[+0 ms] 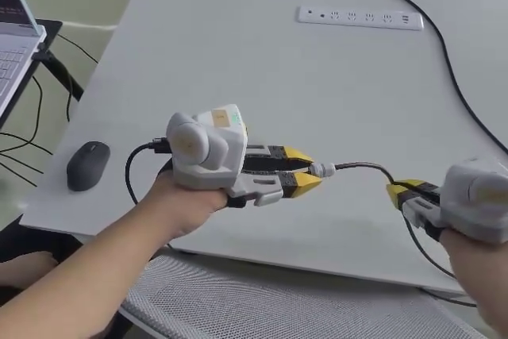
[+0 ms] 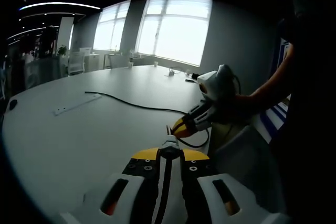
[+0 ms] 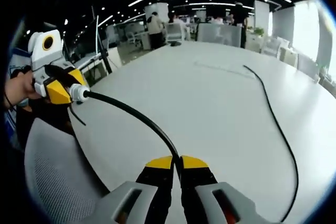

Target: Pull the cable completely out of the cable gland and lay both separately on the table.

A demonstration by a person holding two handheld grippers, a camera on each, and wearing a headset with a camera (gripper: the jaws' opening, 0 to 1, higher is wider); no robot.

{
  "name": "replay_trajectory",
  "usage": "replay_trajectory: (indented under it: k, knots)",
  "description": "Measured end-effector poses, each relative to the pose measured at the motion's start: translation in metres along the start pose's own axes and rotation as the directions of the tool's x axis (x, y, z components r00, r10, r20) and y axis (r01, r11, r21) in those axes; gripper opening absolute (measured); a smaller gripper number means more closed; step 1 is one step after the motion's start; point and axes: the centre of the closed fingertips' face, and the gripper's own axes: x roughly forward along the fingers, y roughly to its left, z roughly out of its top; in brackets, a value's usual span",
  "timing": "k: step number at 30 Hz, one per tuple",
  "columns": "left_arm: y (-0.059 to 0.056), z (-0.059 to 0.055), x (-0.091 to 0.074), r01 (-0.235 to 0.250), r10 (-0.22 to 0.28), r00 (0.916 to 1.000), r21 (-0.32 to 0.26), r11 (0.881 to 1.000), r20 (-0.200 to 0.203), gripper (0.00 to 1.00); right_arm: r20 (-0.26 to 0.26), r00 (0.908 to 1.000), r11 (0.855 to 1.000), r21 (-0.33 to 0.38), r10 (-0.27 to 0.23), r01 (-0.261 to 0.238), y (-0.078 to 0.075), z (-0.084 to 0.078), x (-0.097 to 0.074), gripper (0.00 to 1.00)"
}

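Extraction step in hand: left gripper (image 1: pixel 308 171) clamped on cable gland (image 1: pixel 323 170), right gripper (image 1: pixel 397 190) clamped on black cable (image 1: pixel 361 166), both well short of the power strip (image 1: pixel 359 17), on the person's side. Cable not yet free. Next move, as judged: draw the grippers straight apart.
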Motion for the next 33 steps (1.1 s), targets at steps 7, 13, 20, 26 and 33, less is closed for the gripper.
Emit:
replay_trajectory:
  k: [7,13,20,26,33]
  knots:
    - [0.0009,0.0002,-0.0004,0.000,0.000,1.0000,-0.002,1.000,-0.006,0.15,0.013,0.9999,0.999,0.033,0.005,-0.006,-0.0050,0.0018,0.0012,0.00]
    - [0.0019,0.0018,-0.0011,0.002,-0.002,1.0000,-0.012,1.000,-0.002,0.15,0.004,1.0000,1.000,0.004,0.004,-0.004,-0.0022,0.0009,0.0012,0.00]
    - [0.0048,0.0016,-0.0017,-0.003,0.003,1.0000,-0.022,1.000,0.004,0.15,0.007,1.0000,0.999,-0.035,0.002,-0.001,-0.0026,0.0018,0.0008,0.00]
    - [0.0067,0.0023,-0.0027,-0.010,0.011,0.9999,-0.024,1.000,0.009,0.15,-0.001,1.0000,0.997,-0.083,0.003,-0.003,-0.0020,0.0018,0.0017,0.01]
    - [0.0082,0.0000,-0.0035,-0.008,0.008,1.0000,-0.026,1.000,-0.001,0.15,-0.004,0.9997,0.990,-0.140,0.022,-0.023,0.0034,0.0004,-0.0027,0.09]
